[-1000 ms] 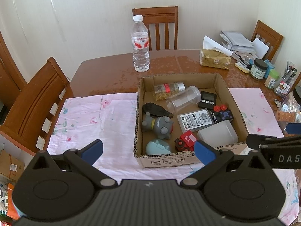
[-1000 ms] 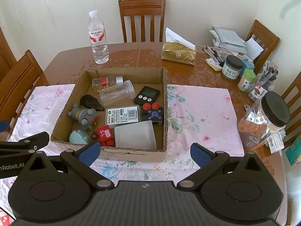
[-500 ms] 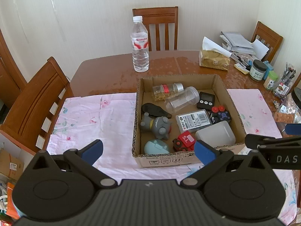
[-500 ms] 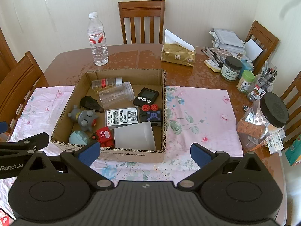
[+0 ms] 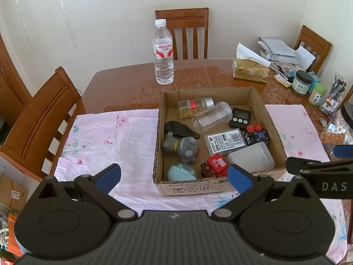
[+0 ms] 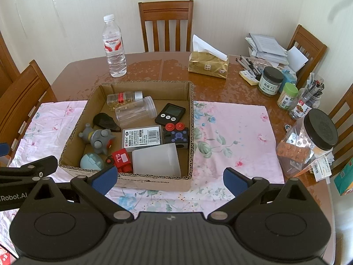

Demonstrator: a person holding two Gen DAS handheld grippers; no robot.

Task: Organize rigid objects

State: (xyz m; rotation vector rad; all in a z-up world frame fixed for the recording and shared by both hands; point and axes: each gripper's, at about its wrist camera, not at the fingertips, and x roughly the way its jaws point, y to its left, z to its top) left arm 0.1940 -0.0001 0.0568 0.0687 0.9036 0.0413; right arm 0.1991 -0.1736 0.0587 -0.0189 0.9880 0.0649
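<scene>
- Blue-padded and matt black, the left gripper (image 5: pixel 174 176) and right gripper (image 6: pixel 169 180) filled the lower frame, both spread wide and holding nothing.
- The corrugated cardboard box (image 6: pixel 154 182) sat mid-frame on pink floral cloth (image 6: pixel 231 132).
- Inside it lay a frosted plastic tub (image 6: pixel 156 160), a red toy car (image 6: pixel 120 160), a grey rounded figure (image 6: pixel 99 138) and a clear jar (image 6: pixel 134 110).
- A ribbed water bottle (image 6: pixel 113 46) stood upright on glossy wood in the upper left.

Toys, jars (lying sideways) fill cardboard box (image 6: pixel 154 183).
</scene>
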